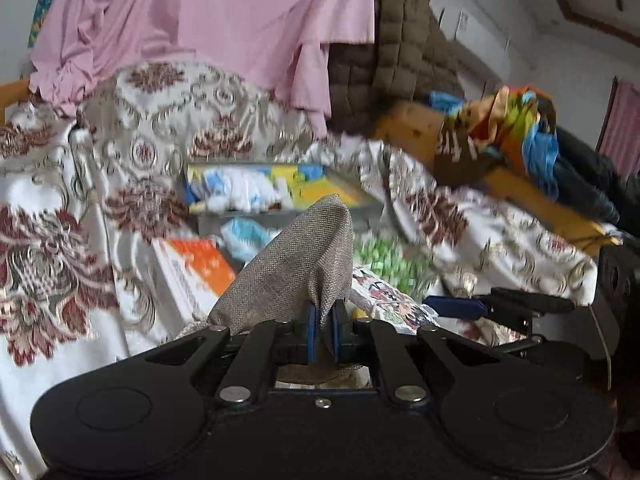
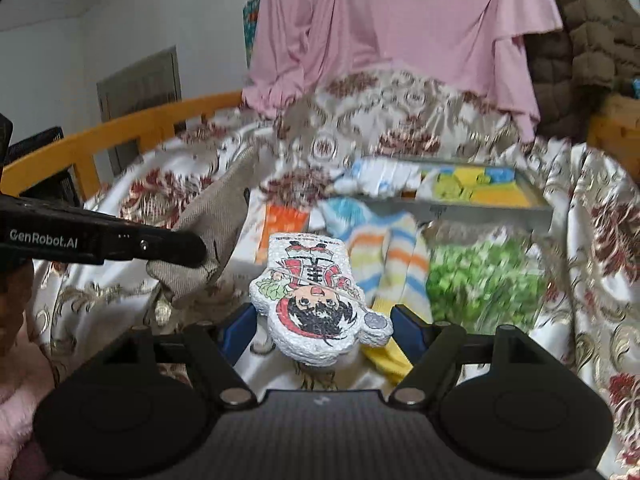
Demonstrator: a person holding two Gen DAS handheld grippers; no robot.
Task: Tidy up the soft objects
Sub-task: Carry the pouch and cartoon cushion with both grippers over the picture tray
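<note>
My left gripper (image 1: 323, 330) is shut on a grey-beige woven cloth (image 1: 296, 264) and holds it up above the bed; the cloth (image 2: 212, 224) and the left gripper (image 2: 192, 250) also show at the left of the right wrist view. My right gripper (image 2: 324, 330) is open, its blue pads on either side of a white cartoon-figure cushion (image 2: 316, 300) that lies on the bedspread; I cannot tell if the pads touch it. The right gripper's finger (image 1: 460, 306) shows at the right of the left wrist view, beside the cushion (image 1: 384, 292).
A grey tray (image 2: 480, 210) holds white, yellow and blue soft items. In front of it lie a striped sock (image 2: 392, 264), a green bag (image 2: 484, 280) and an orange-white pack (image 2: 280, 224). A pink garment (image 2: 400, 28) hangs behind. A wooden bed rail (image 2: 120, 128) runs at left.
</note>
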